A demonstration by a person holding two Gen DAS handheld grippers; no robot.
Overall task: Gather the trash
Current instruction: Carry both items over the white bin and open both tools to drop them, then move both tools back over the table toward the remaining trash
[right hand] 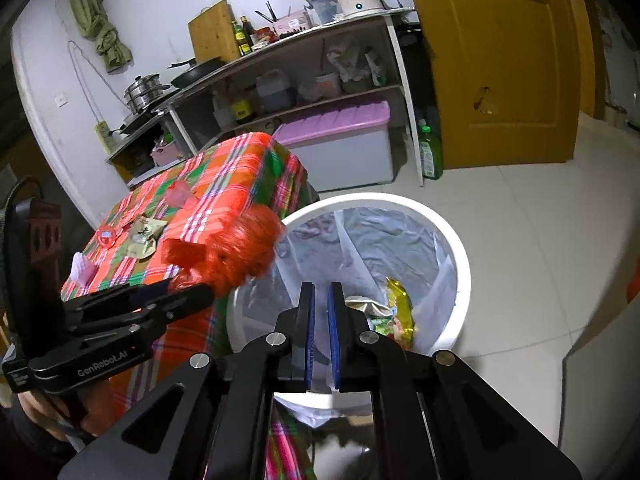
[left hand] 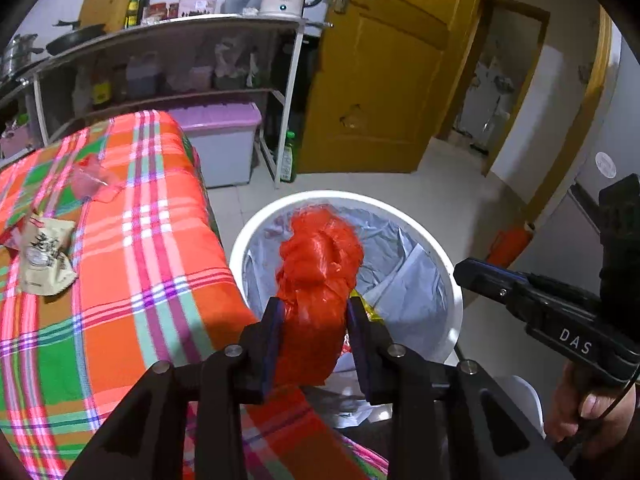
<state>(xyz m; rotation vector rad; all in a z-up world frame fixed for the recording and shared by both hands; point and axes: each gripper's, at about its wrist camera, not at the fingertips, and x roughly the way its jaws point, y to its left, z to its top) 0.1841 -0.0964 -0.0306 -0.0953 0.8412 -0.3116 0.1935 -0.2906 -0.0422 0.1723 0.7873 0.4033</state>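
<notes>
My left gripper (left hand: 316, 304) is shut on a crumpled red plastic bag (left hand: 320, 256) and holds it over the near rim of the white trash bin (left hand: 456, 292). In the right wrist view the red bag (right hand: 236, 252) hangs at the bin's left edge (right hand: 256, 288), held by the left gripper (right hand: 200, 292). My right gripper (right hand: 321, 292) is nearly shut and empty, above the bin, which holds yellow and green wrappers (right hand: 396, 308). A beige snack packet (left hand: 46, 260), clear pink wrapper (left hand: 94, 182) and a red lid (right hand: 106, 236) lie on the plaid tablecloth (left hand: 160, 240).
A kitchen shelf (left hand: 180, 28) with kettle, pans and bottles stands behind the table. A purple-lidded storage box (left hand: 224, 140) and a green bottle (left hand: 288, 156) sit on the floor beside a yellow door (left hand: 380, 80). White tiled floor surrounds the bin.
</notes>
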